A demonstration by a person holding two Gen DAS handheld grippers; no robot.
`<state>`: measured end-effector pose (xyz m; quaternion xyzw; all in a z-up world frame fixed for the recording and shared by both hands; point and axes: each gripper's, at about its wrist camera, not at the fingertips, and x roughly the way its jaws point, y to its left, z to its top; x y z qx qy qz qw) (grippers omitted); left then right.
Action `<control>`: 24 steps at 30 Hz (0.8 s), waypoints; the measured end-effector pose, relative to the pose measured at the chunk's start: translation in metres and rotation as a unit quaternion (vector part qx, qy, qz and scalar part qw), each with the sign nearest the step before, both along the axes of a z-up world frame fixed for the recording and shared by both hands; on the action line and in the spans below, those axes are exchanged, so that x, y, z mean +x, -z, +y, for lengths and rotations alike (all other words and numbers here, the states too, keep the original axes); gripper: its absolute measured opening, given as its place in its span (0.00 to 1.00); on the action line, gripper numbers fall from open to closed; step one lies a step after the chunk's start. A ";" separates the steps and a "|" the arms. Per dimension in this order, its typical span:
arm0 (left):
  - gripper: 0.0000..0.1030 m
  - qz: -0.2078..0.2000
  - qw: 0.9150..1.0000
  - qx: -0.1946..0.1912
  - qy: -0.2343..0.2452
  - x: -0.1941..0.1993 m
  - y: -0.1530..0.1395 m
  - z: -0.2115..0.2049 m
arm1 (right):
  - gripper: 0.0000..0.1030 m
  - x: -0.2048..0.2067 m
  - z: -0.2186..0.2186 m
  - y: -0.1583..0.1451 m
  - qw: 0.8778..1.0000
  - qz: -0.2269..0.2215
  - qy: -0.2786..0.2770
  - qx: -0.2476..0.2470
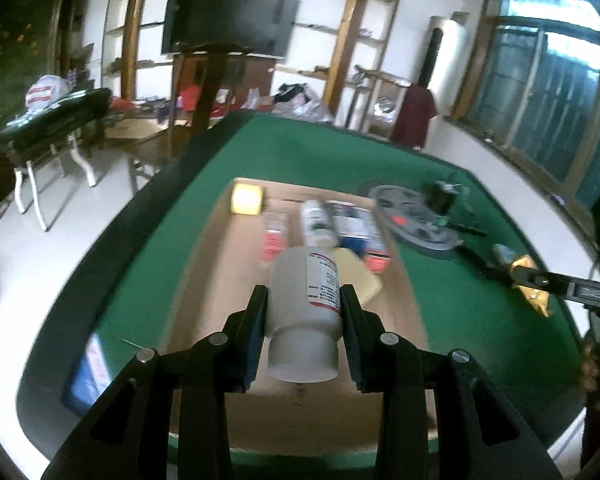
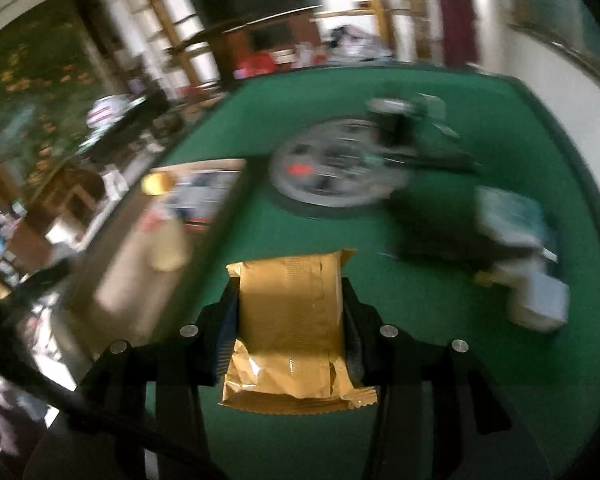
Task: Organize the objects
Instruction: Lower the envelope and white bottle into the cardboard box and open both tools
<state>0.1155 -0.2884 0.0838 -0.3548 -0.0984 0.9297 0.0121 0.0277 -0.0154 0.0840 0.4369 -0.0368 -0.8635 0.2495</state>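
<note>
Left gripper point(image 1: 304, 334) fingers clamped on white bottle point(image 1: 304, 308), pads on the lower body just above the cap, cap end toward the camera. Rigid, smooth plastic, probably light; could slip or twist, so a mid-body hold across the label looks safer. It hangs over the cardboard box point(image 1: 204, 264) on the green surface point(image 1: 452, 304), where other bottles and packs already lie.

Right gripper point(image 2: 290, 332) fingers closed on gold foil packet point(image 2: 290, 320), gripped by its sides, above the surface. Soft, crinkly, light; squeezing hard would crush it. Gray round tray point(image 2: 332, 168) beyond, blurred.
</note>
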 end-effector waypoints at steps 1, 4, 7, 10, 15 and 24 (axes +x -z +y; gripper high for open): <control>0.30 -0.007 1.000 0.000 0.000 -0.007 0.002 -0.005 | 0.42 -0.002 -0.019 -0.002 1.000 -0.005 -0.019 -0.008; 0.30 -0.027 1.000 0.000 -0.001 -0.031 0.011 -0.016 | 0.42 -0.009 -0.070 0.002 0.997 -0.024 -0.063 -0.025; 0.30 -0.052 0.999 0.007 -0.006 -0.060 0.023 -0.027 | 0.42 -0.015 -0.116 0.013 0.994 -0.041 -0.097 -0.032; 0.30 -0.079 0.997 0.023 -0.009 -0.089 0.037 -0.037 | 0.43 -0.019 -0.153 0.029 0.991 -0.061 -0.119 -0.030; 0.30 -0.115 0.993 0.034 -0.017 -0.121 0.056 -0.045 | 0.43 -0.023 -0.199 0.059 0.987 -0.082 -0.139 -0.012; 0.31 -0.105 0.992 0.055 -0.031 -0.121 0.060 -0.054 | 0.42 -0.036 -0.225 0.075 0.988 -0.077 -0.132 0.019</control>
